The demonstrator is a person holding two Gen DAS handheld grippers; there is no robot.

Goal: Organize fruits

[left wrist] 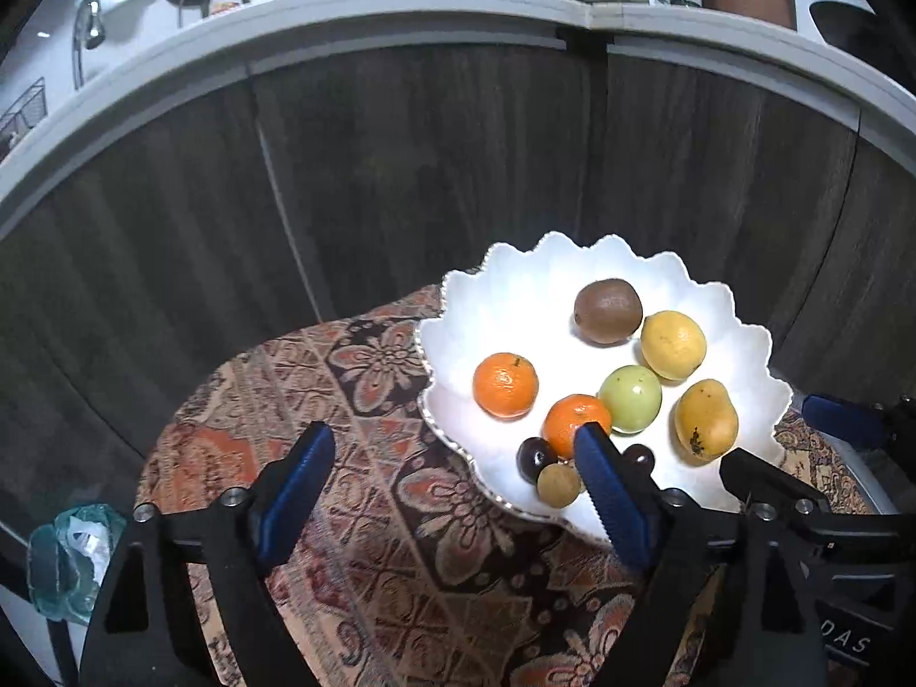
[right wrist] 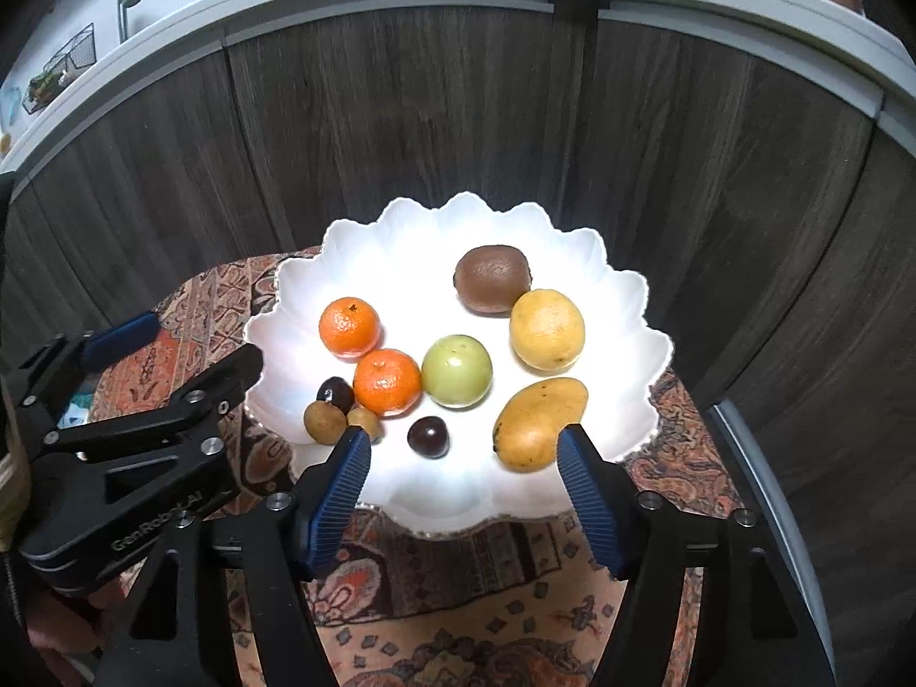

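A white scalloped plate [right wrist: 601, 263] [left wrist: 515, 275] on a patterned cloth holds a kiwi [right wrist: 492, 279], a lemon [right wrist: 547, 330], a green apple [right wrist: 457, 370], a mango [right wrist: 538, 422], two mandarins [right wrist: 349, 326] [right wrist: 386, 382], two dark cherries [right wrist: 428, 437] [right wrist: 336, 394] and two small brown longans [right wrist: 324, 421] [right wrist: 365, 422]. My right gripper [right wrist: 461, 438] is open and empty over the plate's near edge, above the cherry. My left gripper [left wrist: 455, 443] is open and empty at the plate's left rim; it also shows in the right wrist view [right wrist: 194, 338].
The small round table [left wrist: 355, 515] with the patterned cloth stands before dark wooden cabinet doors [left wrist: 401, 160]. A white counter [left wrist: 343, 0] above carries a sink tap, teapots and bottles. A plastic bag [left wrist: 68, 555] lies on the floor at the left.
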